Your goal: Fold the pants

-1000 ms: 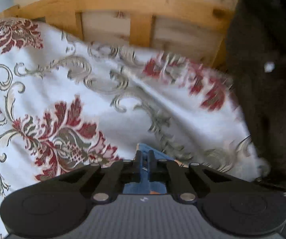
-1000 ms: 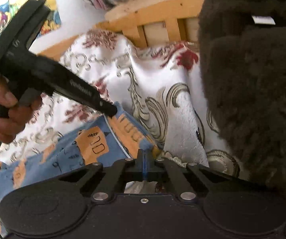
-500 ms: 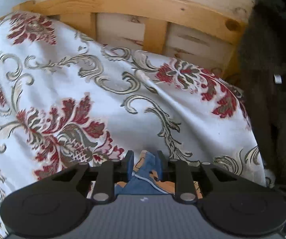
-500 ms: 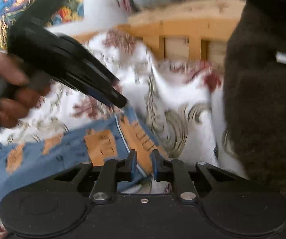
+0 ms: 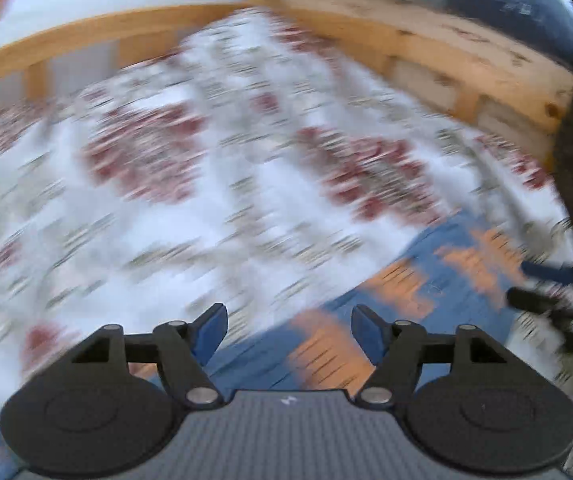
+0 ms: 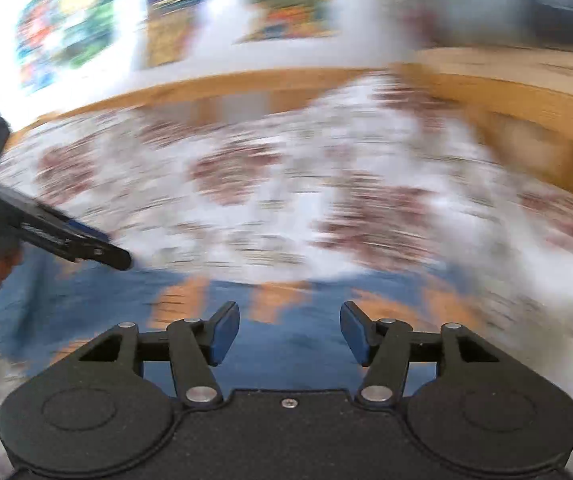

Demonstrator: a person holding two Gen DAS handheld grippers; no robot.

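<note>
Both hand-held grippers, left [image 5: 288,330] and right [image 6: 289,330], opening with nothing pinched; released pants [image 6: 286,344] may slump unfolded on the bedspread [image 6: 286,200].

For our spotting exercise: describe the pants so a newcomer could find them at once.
Start at the wooden bed frame and its white bedspread with red flowers. The pants lie on its near part. Their blue cloth with orange patches sets them apart.

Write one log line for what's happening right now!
left gripper: opening, empty | right gripper: opening, empty | pants: lying on floral bedspread | view: blurred
</note>
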